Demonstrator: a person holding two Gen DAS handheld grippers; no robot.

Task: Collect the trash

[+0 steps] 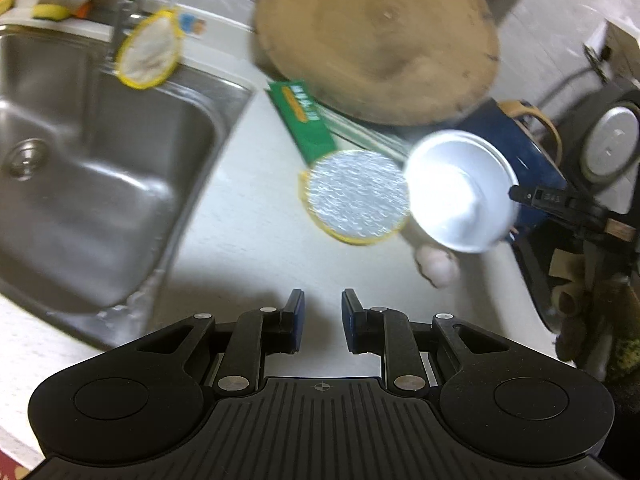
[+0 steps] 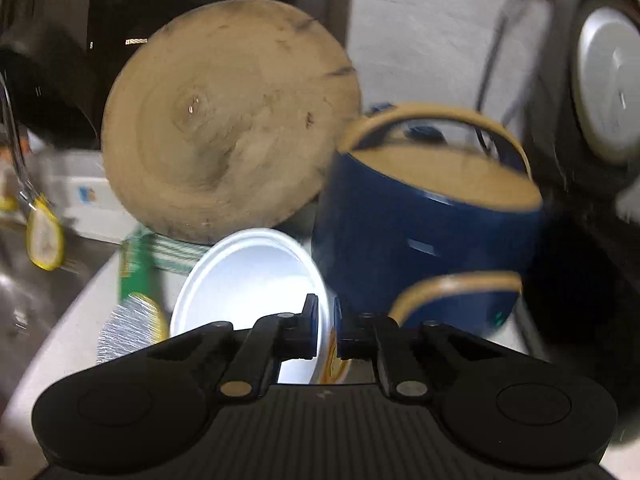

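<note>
My right gripper (image 2: 327,330) is shut on the rim of an empty white paper cup (image 2: 248,292), held tilted above the counter; the cup also shows in the left wrist view (image 1: 460,192), with the right gripper's fingertips (image 1: 520,196) on its rim. A round foil lid with a yellow edge (image 1: 358,197) lies on the counter just left of the cup. A second yellow-edged lid (image 1: 149,54) rests on the sink's back rim. A crumpled white scrap (image 1: 438,266) lies under the cup. My left gripper (image 1: 322,300) is open and empty over the counter, short of the foil lid.
A steel sink (image 1: 80,184) lies to the left. A round wooden board (image 1: 376,40) leans at the back over a green box (image 1: 306,120). A blue pot with tan handles (image 2: 424,220) stands right of the cup. A dark appliance (image 2: 600,92) stands at far right.
</note>
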